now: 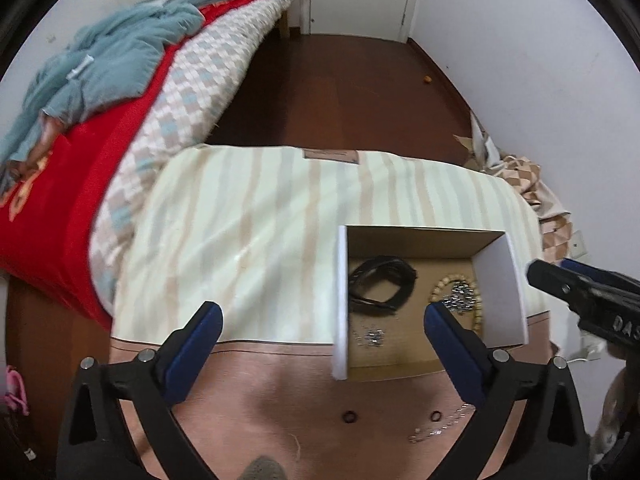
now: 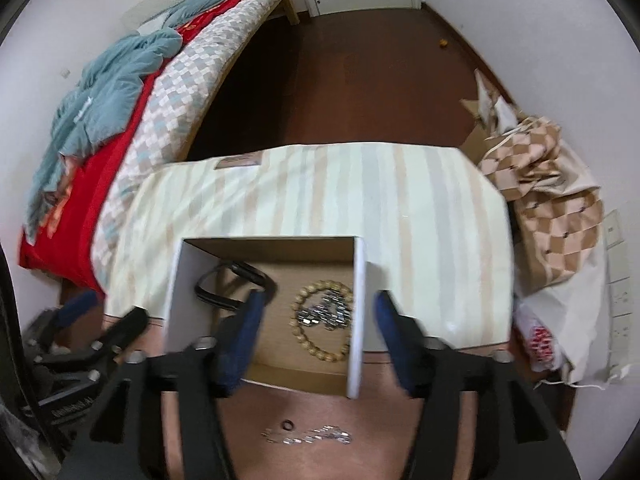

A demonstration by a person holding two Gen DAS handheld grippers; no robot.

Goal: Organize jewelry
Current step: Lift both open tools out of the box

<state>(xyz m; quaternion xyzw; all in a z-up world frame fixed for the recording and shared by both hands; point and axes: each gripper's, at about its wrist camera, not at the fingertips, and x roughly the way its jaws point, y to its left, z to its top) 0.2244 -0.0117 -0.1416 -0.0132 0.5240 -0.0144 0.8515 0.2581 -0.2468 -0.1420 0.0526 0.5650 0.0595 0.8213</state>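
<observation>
The box [image 1: 500,280] sits open on the worktop [image 1: 260,380], on the striped cloth [image 1: 260,220] near its front edge. Several pieces already lie inside: a black cord [image 1: 380,284] coiled at the far left corner, a bead bracelet [image 2: 320,320] toward the right wall, a silver chain [image 2: 326,314] heaped inside the bracelet's ring, and a small silver piece [image 1: 370,337] on the box floor near the front.

Some jewelry is not yet put away. On the worktop in front of the box lie two small dark rings [image 1: 349,416] [image 1: 435,415] and another silver chain [image 2: 308,437] stretched beside them. So the task looks well over half done, with these few small pieces left to pick up and drop in.

The left tool [image 1: 320,320] hangs above the box's left wall, fingers spread wide and empty. The right tool [image 2: 318,318] hovers over the right side of the box, fingers also spread with nothing between them; its view is motion-blurred. The leftover rings are tiny and flat on the worktop, so they will likely call for a careful pinch.
</observation>
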